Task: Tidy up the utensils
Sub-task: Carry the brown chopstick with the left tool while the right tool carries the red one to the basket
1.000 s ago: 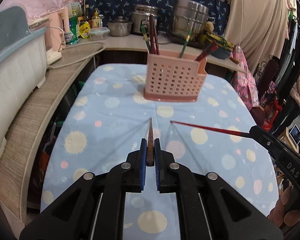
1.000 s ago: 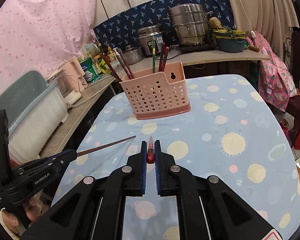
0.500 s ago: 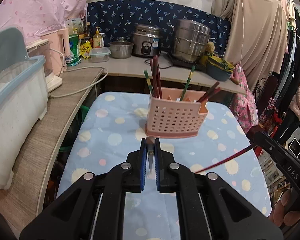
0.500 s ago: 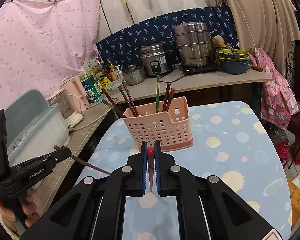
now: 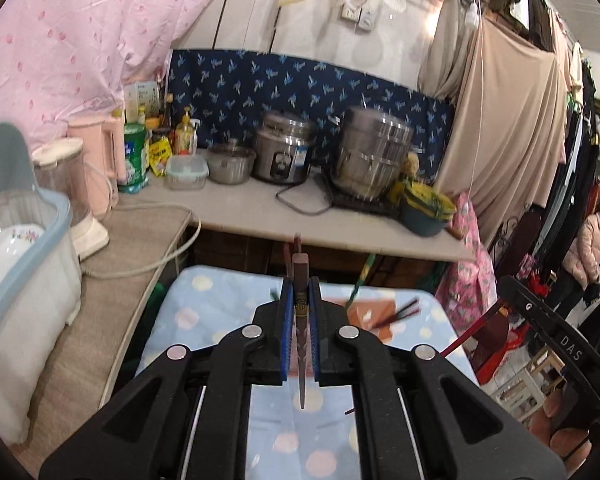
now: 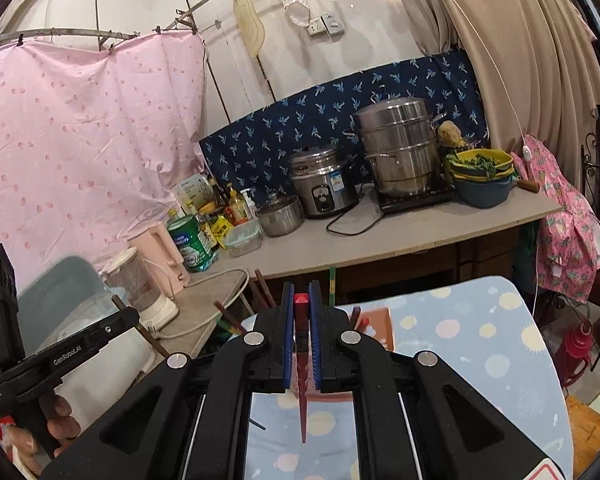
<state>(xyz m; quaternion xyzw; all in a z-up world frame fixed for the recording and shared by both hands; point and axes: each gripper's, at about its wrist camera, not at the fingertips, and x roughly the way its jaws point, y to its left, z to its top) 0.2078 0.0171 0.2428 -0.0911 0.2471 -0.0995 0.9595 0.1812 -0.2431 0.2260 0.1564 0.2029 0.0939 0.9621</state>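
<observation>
Two grippers each pinch one chopstick. The left gripper (image 5: 300,300) has its blue pads (image 5: 286,320) pressed on a brown chopstick (image 5: 301,320); the thick end stands above the fingers and the thin tip points down toward the camera. The right gripper (image 6: 301,308) clamps a red chopstick (image 6: 302,392) in the same manner, with the square red end up between the pads and the tip down. Both grippers are raised above the table with the spotted blue cloth (image 6: 500,344) and look level toward the kitchen counter (image 5: 260,216). The pink utensil basket (image 5: 376,320) is just behind the fingers, mostly hidden, with dark chopsticks (image 5: 404,309) leaning out of it. In the right wrist view the left gripper's handle (image 6: 60,360) is at the left edge, held by the left hand (image 6: 56,420).
</observation>
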